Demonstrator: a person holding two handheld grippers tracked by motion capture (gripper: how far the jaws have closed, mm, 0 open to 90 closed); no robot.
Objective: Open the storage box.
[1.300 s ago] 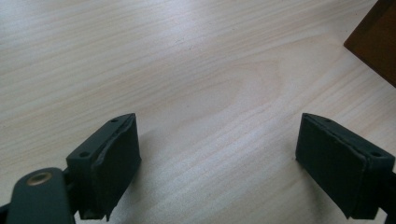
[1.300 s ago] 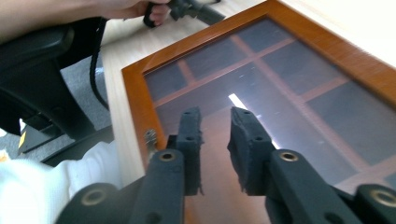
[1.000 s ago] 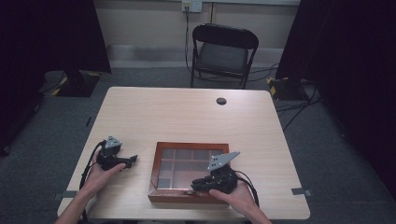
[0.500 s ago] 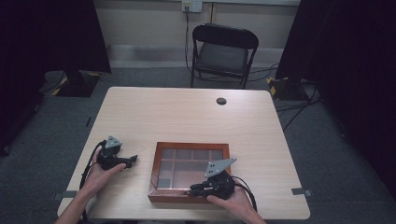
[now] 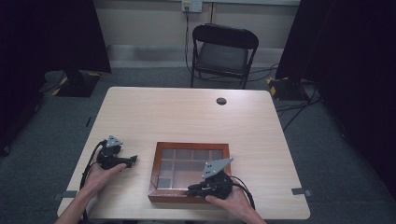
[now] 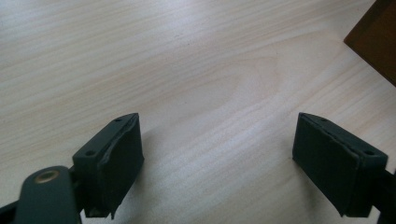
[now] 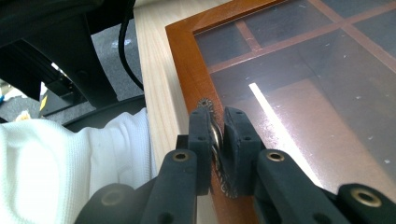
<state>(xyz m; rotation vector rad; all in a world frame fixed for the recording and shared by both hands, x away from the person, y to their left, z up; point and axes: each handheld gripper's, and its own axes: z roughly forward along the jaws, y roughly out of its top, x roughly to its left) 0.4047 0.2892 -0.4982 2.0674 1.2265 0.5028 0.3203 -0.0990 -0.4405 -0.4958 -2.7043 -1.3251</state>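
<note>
A reddish-brown wooden box with a glass lid over several compartments lies at the table's near middle. My right gripper reaches along its front rim. In the right gripper view the gripper is shut on a small lacy metal latch at that rim. Left of the box, my left gripper rests low over the bare tabletop. Its jaws stand wide open and have just been closing a little, with nothing between them. A corner of the box shows at the upper right of the left gripper view.
The light wooden table has a small black round cap near its far edge. A black folding chair stands behind the table. A white sleeve lies close to the box's front edge.
My right gripper has shifted slightly left and lower along the box's front rim. The left gripper has kept its place.
</note>
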